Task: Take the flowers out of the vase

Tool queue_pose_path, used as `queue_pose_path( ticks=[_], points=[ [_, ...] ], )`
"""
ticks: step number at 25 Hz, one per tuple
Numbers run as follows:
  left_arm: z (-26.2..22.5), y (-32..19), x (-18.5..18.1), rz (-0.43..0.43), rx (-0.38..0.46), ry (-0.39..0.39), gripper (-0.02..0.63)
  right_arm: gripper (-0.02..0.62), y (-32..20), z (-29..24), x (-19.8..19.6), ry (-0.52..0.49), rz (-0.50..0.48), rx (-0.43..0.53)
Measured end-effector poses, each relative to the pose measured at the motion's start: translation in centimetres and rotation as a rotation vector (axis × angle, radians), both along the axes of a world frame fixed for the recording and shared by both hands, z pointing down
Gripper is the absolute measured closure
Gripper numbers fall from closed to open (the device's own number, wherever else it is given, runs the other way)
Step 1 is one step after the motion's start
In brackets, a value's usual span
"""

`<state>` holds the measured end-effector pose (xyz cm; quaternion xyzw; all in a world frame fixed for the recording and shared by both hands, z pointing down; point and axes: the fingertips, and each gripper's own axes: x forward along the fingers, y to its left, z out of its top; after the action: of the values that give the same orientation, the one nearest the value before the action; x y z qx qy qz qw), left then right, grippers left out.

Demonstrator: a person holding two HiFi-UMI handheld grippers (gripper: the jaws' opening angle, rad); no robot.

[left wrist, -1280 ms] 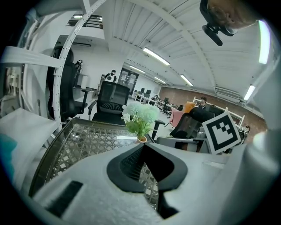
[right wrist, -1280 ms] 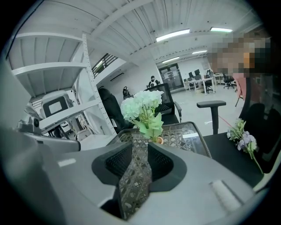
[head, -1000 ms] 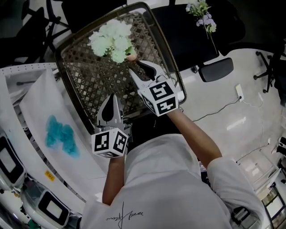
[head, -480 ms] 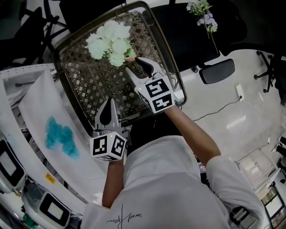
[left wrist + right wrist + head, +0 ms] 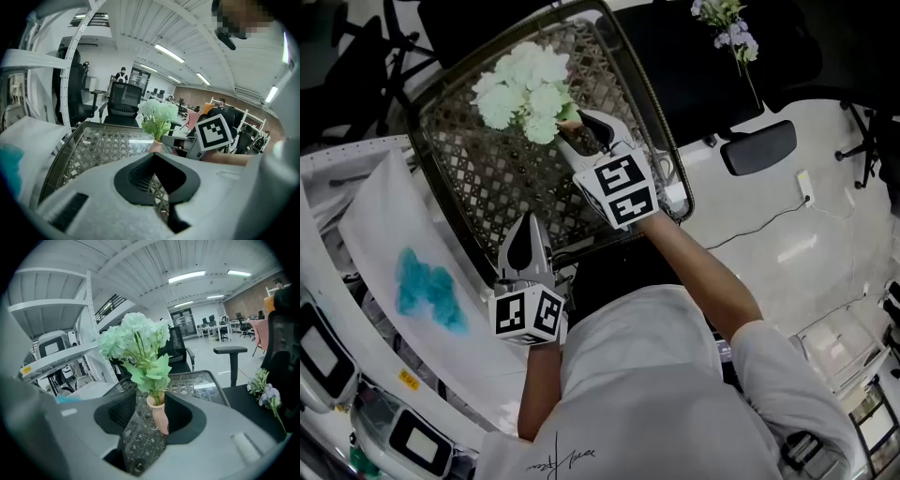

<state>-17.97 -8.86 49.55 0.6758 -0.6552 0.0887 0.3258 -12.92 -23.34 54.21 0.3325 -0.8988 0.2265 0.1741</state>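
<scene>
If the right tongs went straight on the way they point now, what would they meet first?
Most likely the pink vase holding the flowers: it stands between the right tongs' jaws, which have just been opening, though depth is unclear.

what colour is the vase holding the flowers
The vase is pale peach-pink, clearest in the right gripper view.

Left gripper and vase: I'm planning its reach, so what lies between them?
Only bare woven tabletop lies between the left gripper and the vase, shown in the head view.
</scene>
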Motion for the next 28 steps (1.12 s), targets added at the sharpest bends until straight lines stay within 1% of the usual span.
queue_pose_path(
  ticks=[10,18,28],
  points=[
    [0.5,-0.5,-0.8,-0.013,-0.013,0.006,0.603,0.385,-1.2,0.8,-1.4,0.020,-0.012,0.031],
    [0.9,-0.4,-1.3,-0.019,-0.024,0.020,0.603,0.388,-2.0,1.2,-2.0,0.056,-0.001,0.070],
    [1.5,-0.4,-1.5,-0.031,-0.039,0.025,0.603,0.373,-2.7,1.5,-2.6,0.106,-0.014,0.136]
  ],
)
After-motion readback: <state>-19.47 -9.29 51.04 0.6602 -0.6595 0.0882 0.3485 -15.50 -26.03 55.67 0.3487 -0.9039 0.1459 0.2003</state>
